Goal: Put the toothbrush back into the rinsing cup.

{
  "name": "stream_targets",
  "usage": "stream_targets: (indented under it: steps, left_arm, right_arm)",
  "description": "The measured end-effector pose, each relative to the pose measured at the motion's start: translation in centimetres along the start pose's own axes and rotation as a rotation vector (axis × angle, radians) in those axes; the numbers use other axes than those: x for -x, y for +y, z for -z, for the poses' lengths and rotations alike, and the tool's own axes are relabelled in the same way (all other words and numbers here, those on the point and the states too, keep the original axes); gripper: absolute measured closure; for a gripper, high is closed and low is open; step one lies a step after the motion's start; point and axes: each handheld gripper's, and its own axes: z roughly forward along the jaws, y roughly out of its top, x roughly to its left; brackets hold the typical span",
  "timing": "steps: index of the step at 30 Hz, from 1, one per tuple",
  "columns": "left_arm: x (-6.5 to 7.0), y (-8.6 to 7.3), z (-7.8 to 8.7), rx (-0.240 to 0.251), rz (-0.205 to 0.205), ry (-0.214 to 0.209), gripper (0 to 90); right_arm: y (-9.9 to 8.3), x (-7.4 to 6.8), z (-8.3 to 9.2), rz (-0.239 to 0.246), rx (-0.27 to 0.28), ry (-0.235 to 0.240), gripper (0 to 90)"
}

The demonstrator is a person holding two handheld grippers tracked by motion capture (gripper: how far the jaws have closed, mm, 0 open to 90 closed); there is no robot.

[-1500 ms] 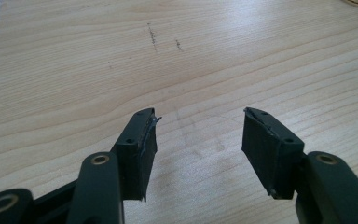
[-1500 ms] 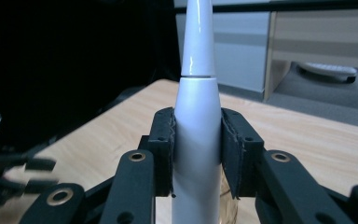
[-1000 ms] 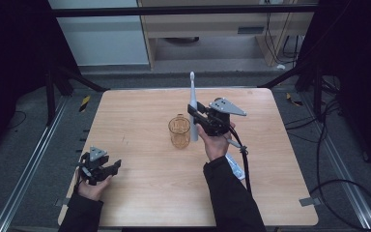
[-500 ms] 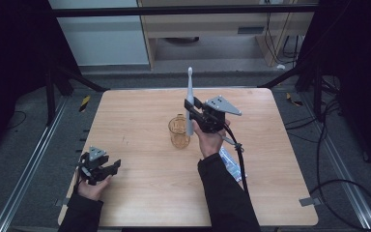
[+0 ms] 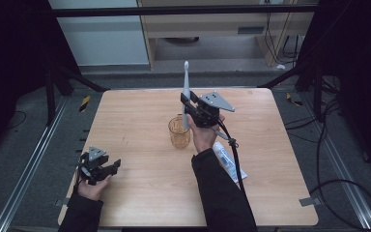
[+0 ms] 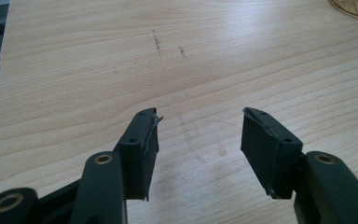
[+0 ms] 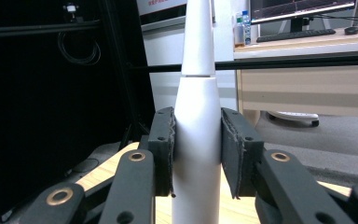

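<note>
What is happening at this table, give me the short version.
A person works with a tool in each hand. The right tool is clamped on a white electric toothbrush, held upright just above and beside a glass cup near the middle of the wooden table. The left tool rests open and empty at the near left corner. A toothpaste tube lies by the right forearm.

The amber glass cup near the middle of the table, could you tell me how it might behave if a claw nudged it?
The amber glass cup looks rigid and probably fragile, since it is see-through like glass. It stands upright on the flat wooden table, so a low push would likely slide it, while a push near the rim might tip it. On its side, its round shape would probably let it roll.
</note>
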Motion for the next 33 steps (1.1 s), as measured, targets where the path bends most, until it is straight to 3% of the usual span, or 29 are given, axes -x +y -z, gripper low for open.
stream_targets:
  steps: [14, 33]
  left_arm:
    - [-0.1, 0.0, 0.0, 0.002, 0.001, -0.002, 45.6]
    - [-0.1, 0.0, 0.0, 0.001, 0.0, -0.001, 45.8]
  right_arm:
    - [-0.9, -0.9, -3.1, 0.01, -0.016, -0.022, 67.2]
    - [-2.9, -2.2, -4.6, 0.039, -0.053, -0.021, 67.2]
